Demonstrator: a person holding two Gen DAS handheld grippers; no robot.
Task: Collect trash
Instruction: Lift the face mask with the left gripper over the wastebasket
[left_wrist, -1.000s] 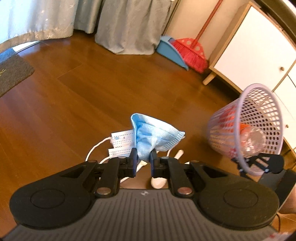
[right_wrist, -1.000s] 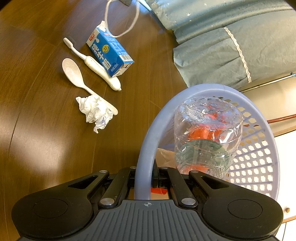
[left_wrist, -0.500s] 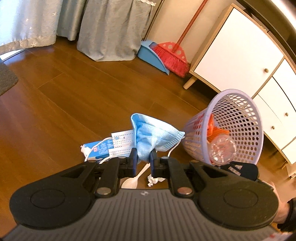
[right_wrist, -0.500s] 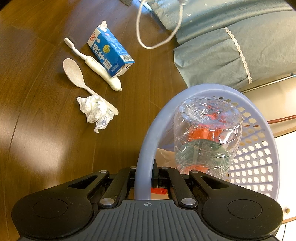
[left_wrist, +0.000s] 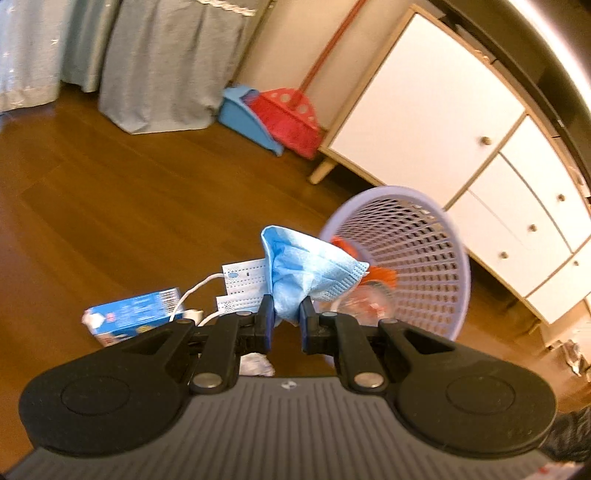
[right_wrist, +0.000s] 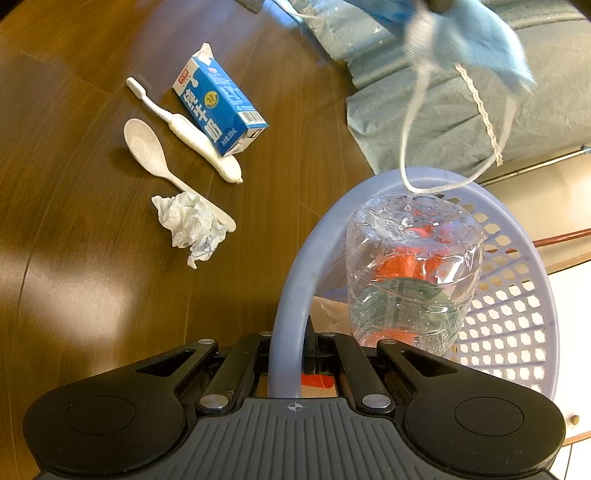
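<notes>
- Left gripper (left_wrist: 283, 320) is pinching the blue face mask (left_wrist: 303, 273) between its fingertips, jaws closed narrow on a bunched fold; the mask is hanging just in front of the mouth of the lilac basket (left_wrist: 424, 258).
- Right gripper (right_wrist: 291, 349) is clamping the near rim of the basket (right_wrist: 288, 295), jaws tight on the plastic band, basket tipped toward the mask.
- In the right view the mask (right_wrist: 476, 40) is showing blurred at the far top, one ear loop (right_wrist: 417, 184) dangling down to the far rim, over the clear bottle (right_wrist: 413, 273) lying inside.
- Handling judgement: mask is light, limp, non-fragile; loops are likely to snag on the rim. The present central pinch looks adequate; release should come well inside the mouth.
- Remaining on the floor, left of the basket: milk carton (right_wrist: 218, 107), toothbrush (right_wrist: 184, 129), spoon (right_wrist: 159, 155), crumpled tissue (right_wrist: 190, 223).
- Hard to make out: orange item under the bottle is unidentifiable; the left view is motion-blurred; the mask's second loop is partly cut off.
</notes>
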